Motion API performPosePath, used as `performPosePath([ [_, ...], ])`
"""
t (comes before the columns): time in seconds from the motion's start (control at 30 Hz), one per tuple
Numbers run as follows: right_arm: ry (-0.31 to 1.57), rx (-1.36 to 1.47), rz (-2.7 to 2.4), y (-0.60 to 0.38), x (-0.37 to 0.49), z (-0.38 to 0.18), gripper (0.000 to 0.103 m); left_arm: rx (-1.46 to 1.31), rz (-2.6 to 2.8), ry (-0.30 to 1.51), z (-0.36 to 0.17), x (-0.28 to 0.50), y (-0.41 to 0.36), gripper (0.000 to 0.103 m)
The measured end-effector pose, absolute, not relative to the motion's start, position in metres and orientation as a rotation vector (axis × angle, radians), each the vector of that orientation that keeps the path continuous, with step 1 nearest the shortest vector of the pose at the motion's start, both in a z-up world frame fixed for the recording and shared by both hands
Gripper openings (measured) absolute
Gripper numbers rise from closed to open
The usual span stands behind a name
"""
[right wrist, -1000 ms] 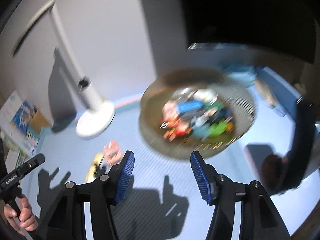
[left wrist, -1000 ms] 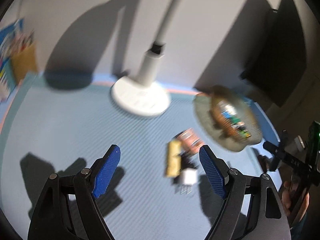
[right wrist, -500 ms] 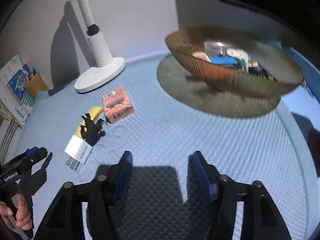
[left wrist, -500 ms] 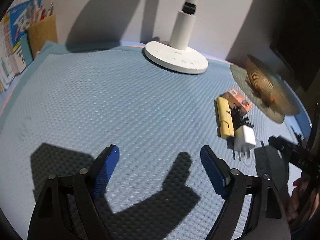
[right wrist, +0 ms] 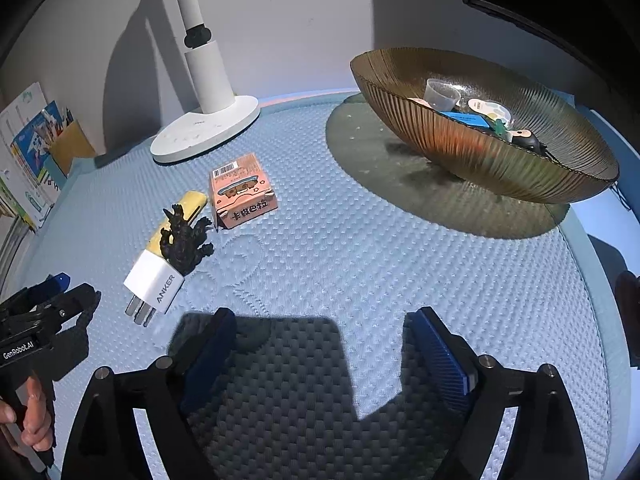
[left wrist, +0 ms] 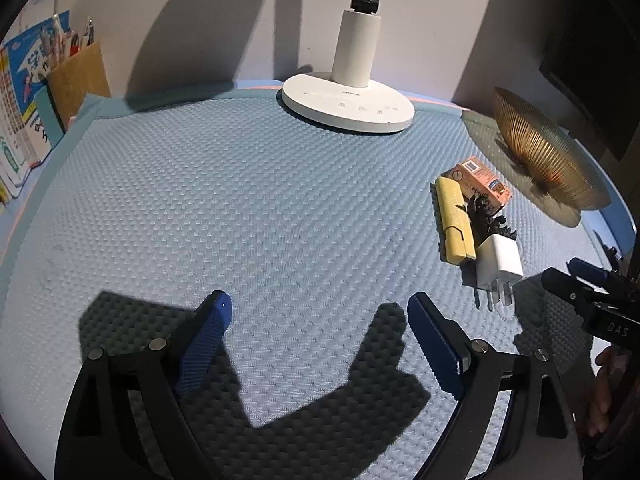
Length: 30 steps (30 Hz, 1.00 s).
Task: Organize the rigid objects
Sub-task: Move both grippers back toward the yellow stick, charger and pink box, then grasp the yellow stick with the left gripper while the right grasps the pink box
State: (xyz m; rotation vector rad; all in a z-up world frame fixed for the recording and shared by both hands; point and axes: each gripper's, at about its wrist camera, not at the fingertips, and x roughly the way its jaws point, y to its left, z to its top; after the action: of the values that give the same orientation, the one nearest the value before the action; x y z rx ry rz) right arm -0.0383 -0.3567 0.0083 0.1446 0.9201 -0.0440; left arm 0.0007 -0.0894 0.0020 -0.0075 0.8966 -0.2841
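Left wrist view first: the left gripper (left wrist: pixel 318 322) hangs low over the dimpled pale-blue foam mat (left wrist: pixel 240 208), jaws spread wide with nothing between them, throwing a hard dark shadow on the mat below. Ahead at the grey wall sits the white round-based desk lamp (left wrist: pixel 348 106). Off to the left edge, a brown cardboard pen holder (left wrist: pixel 78 78) stands beside a row of colourful upright booklets (left wrist: pixel 18 120). Over to the right lies the little cluster: a yellow oblong bar (left wrist: pixel 454 220), a peach-pink cardboard box (left wrist: pixel 480 182) touching its far end, a small black spiky dinosaur figure (left wrist: pixel 486 216) wedged between them, and a white plug-in charger block (left wrist: pixel 500 260) just in front, prongs toward the camera. Beyond, the ribbed amber glass bowl (left wrist: pixel 544 156) rests near the mat's right edge, under a dark screen (left wrist: pixel 596 60). The right gripper (left wrist: pixel 588 292) pokes in at the far right.

Now the right wrist view: the right gripper (right wrist: pixel 320 340) is also wide apart and empty, close above the mat (right wrist: pixel 360 248). The bowl (right wrist: pixel 480 152) sits front-right, holding assorted small items. The box (right wrist: pixel 242 192), bar (right wrist: pixel 188 206), dinosaur (right wrist: pixel 182 240) and charger (right wrist: pixel 154 284) lie left of centre, the left gripper (right wrist: pixel 48 300) just beside the charger. The lamp (right wrist: pixel 206 120) stands behind, against the wall.
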Motion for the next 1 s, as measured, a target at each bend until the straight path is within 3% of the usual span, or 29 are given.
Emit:
performPosePath([
  [0.37, 0.975, 0.173, 0.033, -0.358, -0.019, 0.025, 0.093, 0.129, -0.463, 0.879, 0.043, 0.035, -0.134, 0.088],
  [0.43, 0.95, 0.164, 0.044, -0.36, -0.013, 0.036, 0.092, 0.17, -0.504, 0.885, 0.042, 0.044, -0.146, 0.081],
  [0.57, 0.949, 0.099, 0.082, -0.356, 0.009, 0.049, 0.068, 0.241, -0.572, 0.94, 0.029, 0.062, -0.166, 0.066],
  [0.83, 0.98, 0.038, 0.151, -0.336, 0.044, 0.035, 0.068, 0.271, -0.629, 0.969, 0.013, 0.078, -0.181, 0.066],
  [1.0, 1.006, 0.03, 0.166, -0.327, 0.06, 0.022, 0.068, 0.304, -0.596, 0.924, 0.015, 0.076, -0.173, 0.035],
])
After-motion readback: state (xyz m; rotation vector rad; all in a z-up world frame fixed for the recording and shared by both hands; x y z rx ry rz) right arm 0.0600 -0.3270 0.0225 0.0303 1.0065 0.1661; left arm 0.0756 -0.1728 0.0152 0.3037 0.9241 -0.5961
